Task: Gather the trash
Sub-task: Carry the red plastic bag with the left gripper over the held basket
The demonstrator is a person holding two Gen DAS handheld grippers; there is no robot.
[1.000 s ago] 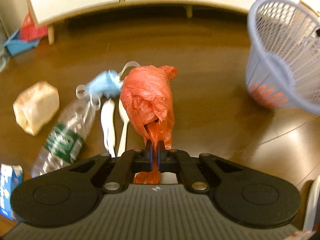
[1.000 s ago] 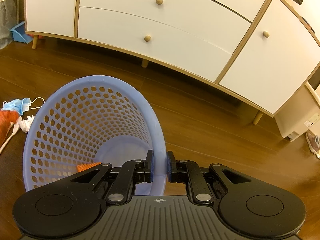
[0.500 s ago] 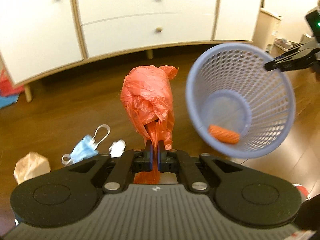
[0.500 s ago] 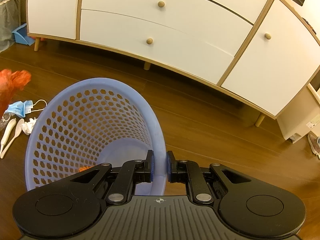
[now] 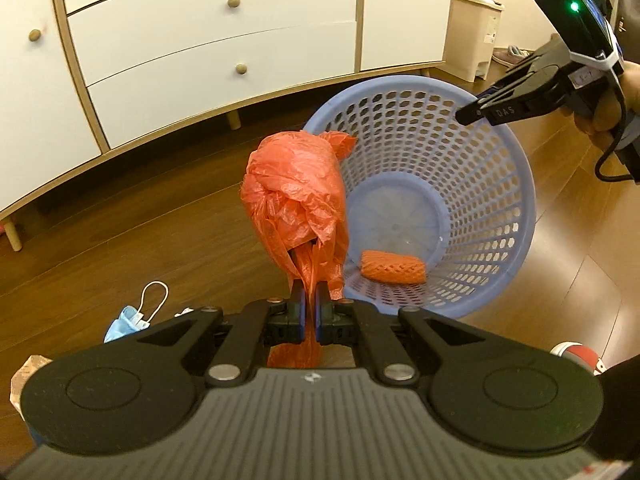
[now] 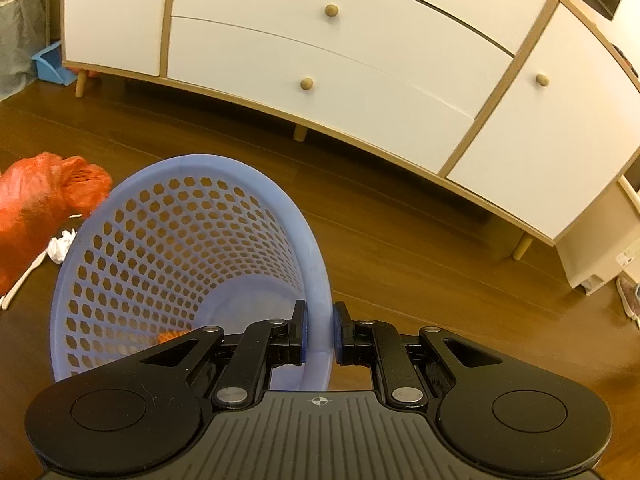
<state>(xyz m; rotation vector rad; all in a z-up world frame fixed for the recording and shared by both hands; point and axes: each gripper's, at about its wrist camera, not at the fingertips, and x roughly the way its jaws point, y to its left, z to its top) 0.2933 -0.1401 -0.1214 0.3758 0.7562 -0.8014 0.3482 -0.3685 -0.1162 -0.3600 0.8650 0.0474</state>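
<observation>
From my left wrist camera, a blue face mask [image 5: 127, 322] lies on the wood floor [image 5: 160, 240] at eight o'clock, lower and nearer the frame edge than half a second ago. My left gripper [image 5: 309, 307] is clenched on the tail of the orange plastic bag [image 5: 296, 196], which rises at twelve o'clock from the fingers. The bag now overlaps the near rim of the lavender basket [image 5: 516, 184], whereas a moment ago it stood apart, left of it. The basket sits tilted at two o'clock, mouth toward me, larger in view than before, with an orange mesh piece [image 5: 392, 267] lying inside against its lower wall. At its upper right rim my right gripper [image 5: 478, 110] grasps the edge.

On the right wrist camera, the bag [image 6: 36, 208] shows at nine o'clock, closer to the basket [image 6: 192, 248] than before; the right gripper [image 6: 319, 330] pinches the rim between its pads
</observation>
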